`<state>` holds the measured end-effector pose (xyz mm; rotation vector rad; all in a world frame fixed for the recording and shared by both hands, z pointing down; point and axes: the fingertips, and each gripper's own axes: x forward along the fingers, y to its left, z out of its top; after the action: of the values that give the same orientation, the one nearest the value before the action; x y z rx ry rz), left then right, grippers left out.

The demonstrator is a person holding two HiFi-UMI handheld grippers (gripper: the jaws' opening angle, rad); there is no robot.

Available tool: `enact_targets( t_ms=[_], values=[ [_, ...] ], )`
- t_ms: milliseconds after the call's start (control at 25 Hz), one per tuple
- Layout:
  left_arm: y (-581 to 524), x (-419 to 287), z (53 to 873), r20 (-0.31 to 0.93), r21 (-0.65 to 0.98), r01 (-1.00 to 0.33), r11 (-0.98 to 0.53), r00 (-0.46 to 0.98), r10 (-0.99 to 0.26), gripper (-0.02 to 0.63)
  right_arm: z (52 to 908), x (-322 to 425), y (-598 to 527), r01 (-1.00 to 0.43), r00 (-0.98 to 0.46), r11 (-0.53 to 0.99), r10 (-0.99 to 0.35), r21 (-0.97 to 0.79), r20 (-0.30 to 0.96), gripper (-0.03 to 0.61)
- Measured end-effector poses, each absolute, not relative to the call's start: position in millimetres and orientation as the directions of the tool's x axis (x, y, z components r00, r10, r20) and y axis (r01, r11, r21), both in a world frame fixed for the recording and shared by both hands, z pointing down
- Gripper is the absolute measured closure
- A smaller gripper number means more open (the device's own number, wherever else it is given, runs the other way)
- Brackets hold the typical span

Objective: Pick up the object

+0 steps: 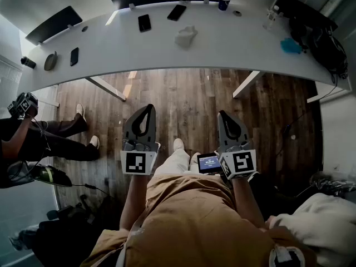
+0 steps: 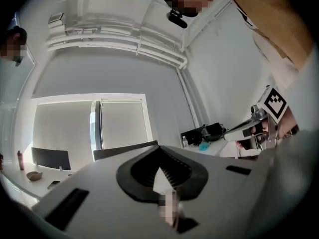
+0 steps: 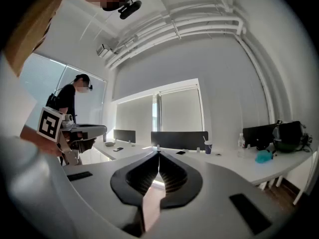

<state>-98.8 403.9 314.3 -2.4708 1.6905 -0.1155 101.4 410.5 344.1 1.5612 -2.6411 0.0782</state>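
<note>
Above the wood floor (image 1: 189, 96), well back from the table (image 1: 233, 46), you hold your left claw (image 1: 149, 107) and right claw (image 1: 223, 113) shut tight, both empty.

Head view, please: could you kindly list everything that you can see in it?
table: one, white, curved, across the top
phones: three, black, flat on the table
crumpled object: one, white, table middle
cup: one, dark blue, table's far edge
bottle: one, clear, table right
bag: one, black, table's right end
another person: one, dark clothes, at left
left gripper: one, grey, shut, empty
right gripper: one, grey, shut, empty
</note>
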Motion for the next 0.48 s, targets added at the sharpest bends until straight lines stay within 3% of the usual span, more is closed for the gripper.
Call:
enact_targets(
  t_ms=[480],
  values=[
    [337, -132, 320, -0.042, -0.133, -0.921, -0.365, 0.374, -0.927, 0.607, 347, 77, 341, -0.887, -0.458, 0.461, -0.880, -0.004, 0.124, 0.569]
  ],
)
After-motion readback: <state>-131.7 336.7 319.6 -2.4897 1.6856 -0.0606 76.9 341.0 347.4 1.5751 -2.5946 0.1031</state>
